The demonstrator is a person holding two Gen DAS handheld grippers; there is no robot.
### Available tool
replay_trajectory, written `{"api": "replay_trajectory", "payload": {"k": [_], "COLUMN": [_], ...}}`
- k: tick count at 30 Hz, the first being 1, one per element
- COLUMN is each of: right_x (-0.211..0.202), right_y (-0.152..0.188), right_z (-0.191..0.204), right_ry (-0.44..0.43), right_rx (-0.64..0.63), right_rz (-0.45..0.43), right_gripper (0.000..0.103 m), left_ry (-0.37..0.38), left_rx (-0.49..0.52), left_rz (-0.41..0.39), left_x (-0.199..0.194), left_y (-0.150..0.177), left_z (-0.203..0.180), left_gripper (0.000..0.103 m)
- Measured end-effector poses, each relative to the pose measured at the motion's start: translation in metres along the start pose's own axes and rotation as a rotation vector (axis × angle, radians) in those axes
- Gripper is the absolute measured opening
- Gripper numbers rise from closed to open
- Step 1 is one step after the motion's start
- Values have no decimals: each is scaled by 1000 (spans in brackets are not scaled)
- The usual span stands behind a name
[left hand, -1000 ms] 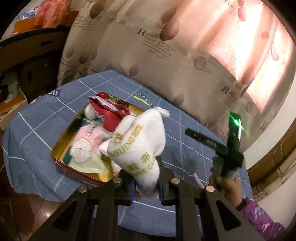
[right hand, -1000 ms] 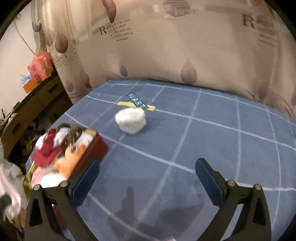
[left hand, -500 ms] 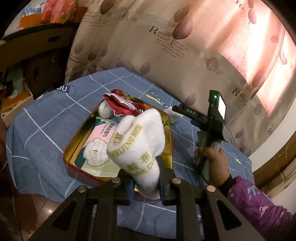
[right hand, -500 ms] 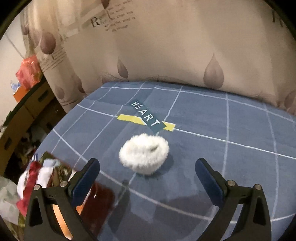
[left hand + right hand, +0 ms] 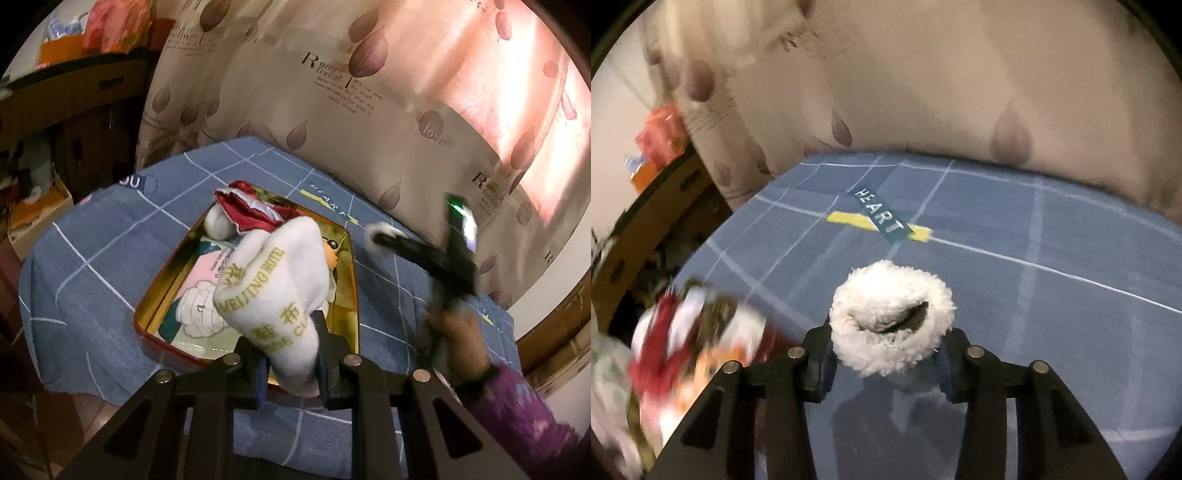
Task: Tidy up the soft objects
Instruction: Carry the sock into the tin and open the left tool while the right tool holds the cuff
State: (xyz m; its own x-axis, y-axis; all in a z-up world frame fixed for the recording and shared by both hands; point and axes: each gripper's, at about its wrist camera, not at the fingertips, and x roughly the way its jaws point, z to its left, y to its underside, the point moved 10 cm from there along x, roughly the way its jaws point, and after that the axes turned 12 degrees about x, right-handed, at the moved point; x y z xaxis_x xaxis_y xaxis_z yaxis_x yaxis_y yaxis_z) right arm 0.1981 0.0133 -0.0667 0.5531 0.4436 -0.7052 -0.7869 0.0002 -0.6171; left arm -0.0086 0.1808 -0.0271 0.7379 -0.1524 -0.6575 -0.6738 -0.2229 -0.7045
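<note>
My left gripper [image 5: 291,354] is shut on a white hotel cloth [image 5: 273,280] with gold lettering, held above the near end of a gold tin [image 5: 155,306] with a red rim. The tin holds a red and white fabric piece [image 5: 251,210], a white ball and flat packets. In the right wrist view a fluffy white ring [image 5: 890,295] lies on the blue checked cloth [image 5: 1052,295]. My right gripper [image 5: 884,354] has its jaws closing around the ring, with the pads against its sides. The left wrist view shows that right gripper [image 5: 384,240] blurred at the fluffy ring [image 5: 380,230], right of the tin.
A leaf-print curtain [image 5: 369,110] hangs right behind the table's far edge. A dark cabinet [image 5: 74,110] with bags on top stands at the left. A "HEART" label [image 5: 881,218] lies past the ring. The hand [image 5: 458,332] and purple sleeve come in from the right.
My right gripper moved forward to the fluffy ring and its wide-open jaws closed in on the ring's sides. My left gripper kept its hold on the white cloth over the tin.
</note>
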Motion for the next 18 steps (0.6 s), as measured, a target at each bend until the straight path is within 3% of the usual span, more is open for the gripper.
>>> {"api": "replay_trajectory", "payload": {"k": [6,10,13,18], "right_x": [-82,-103,-110,-112], "right_y": [80,113,122,121], "right_z": [-41,-70,-80,-84], "right_ry": [82,147,169,165], "right_rx": [-37,-19,-24,-8], "right_rz": [-30,-27,-38,-52], "right_gripper": [41,41,41,41], "left_ry": [-23,-64,-75,-21], "left_rx": [24,68,93,128], "left_rz": [-22,-53,-62,-41], "left_x": [-11,-21,-21,-3], "left_y": [-5,-13,-14,-11], "left_z": [-1,1,0,-11], "left_gripper": [20,20,20,21]}}
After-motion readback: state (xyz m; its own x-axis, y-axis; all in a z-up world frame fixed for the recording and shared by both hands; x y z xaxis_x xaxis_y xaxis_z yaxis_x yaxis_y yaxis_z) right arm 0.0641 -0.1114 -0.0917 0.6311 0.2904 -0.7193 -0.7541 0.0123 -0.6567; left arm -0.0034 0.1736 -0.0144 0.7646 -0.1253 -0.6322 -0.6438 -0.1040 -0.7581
